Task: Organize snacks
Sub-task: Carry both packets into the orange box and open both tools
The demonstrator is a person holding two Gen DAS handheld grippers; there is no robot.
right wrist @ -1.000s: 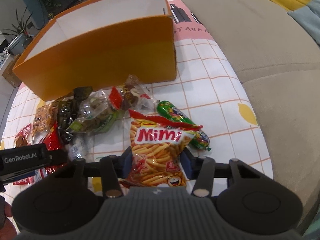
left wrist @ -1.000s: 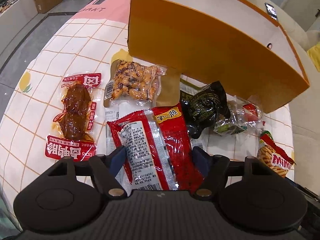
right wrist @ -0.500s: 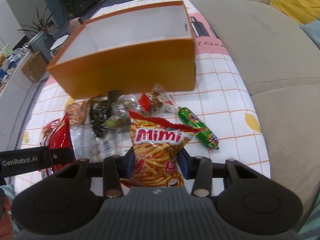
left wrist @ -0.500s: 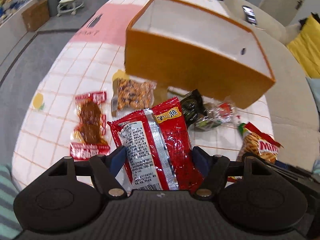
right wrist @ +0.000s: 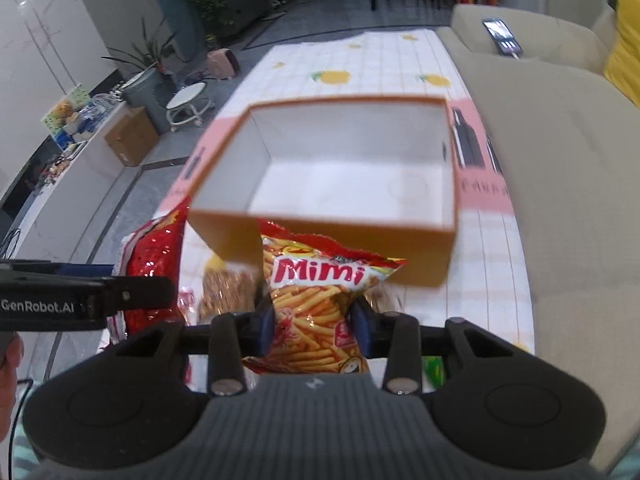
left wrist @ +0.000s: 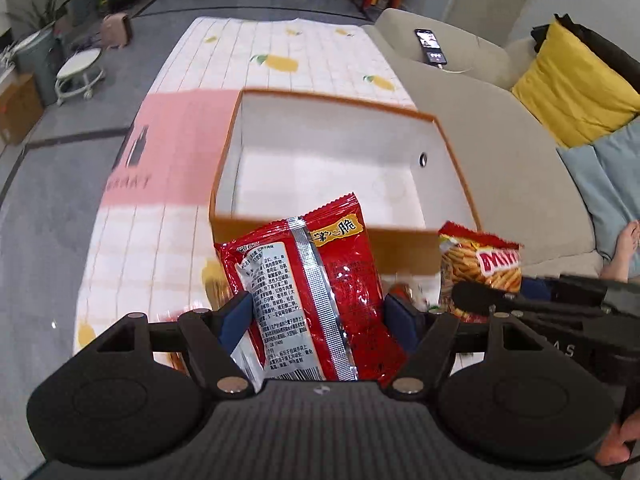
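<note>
sofa (left wrist: 500,148): beige, beside table | phone (left wrist: 430,46): lay on sofa arm | cushion (left wrist: 576,84): yellow | stool (left wrist: 78,70): white, on floor | cardboard box (right wrist: 130,138): by wall

Orange box (left wrist: 404,252) w/ white inside, red snack bag (left wrist: 316,296), white-grid lemon-print cloth (left wrist: 280,56).

The orange cardboard box (right wrist: 340,240) blurs along its near rim. Behind the red foil snack packet (left wrist: 320,300) and the yellow "Mimi" crisp bag (right wrist: 316,304), the loose snacks on the checked tablecloth (left wrist: 132,248) are mostly hidden, unreadable.
</note>
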